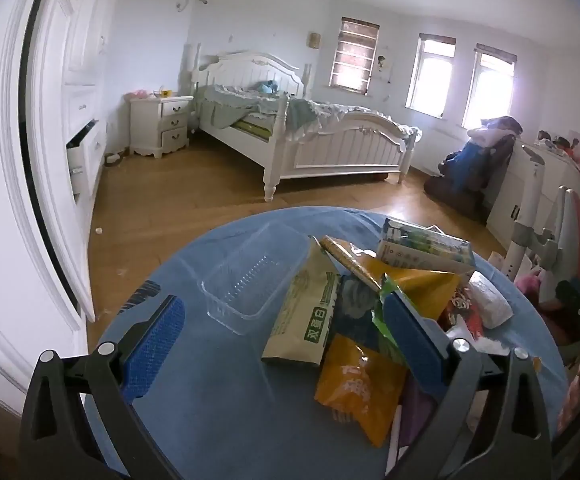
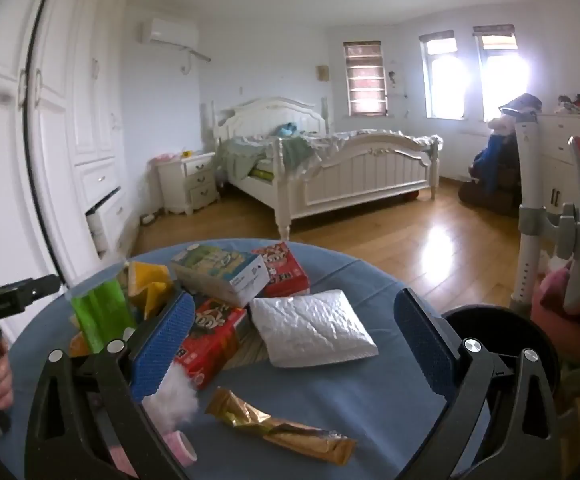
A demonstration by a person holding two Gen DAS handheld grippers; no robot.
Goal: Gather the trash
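Green label with white Chinese characters 汉堡日 on the beige packet (image 1: 303, 312) just beside the clear plastic tray (image 1: 250, 280), large pale characters, not legible, on the orange packet (image 1: 357, 392) nearer than the tray, red cartons' (image 2: 210, 336) print too blurred to read

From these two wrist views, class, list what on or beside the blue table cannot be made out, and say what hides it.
- Black bin, right wrist view: the right finger and table edge cover most of it; contents unseen.
- Purple item, left wrist view: hidden under the orange packet and the gripper's finger; unidentifiable.
- Pink tape roll, right wrist view: partly behind the gripper frame.
- White speck on the floor, left wrist view: too small.
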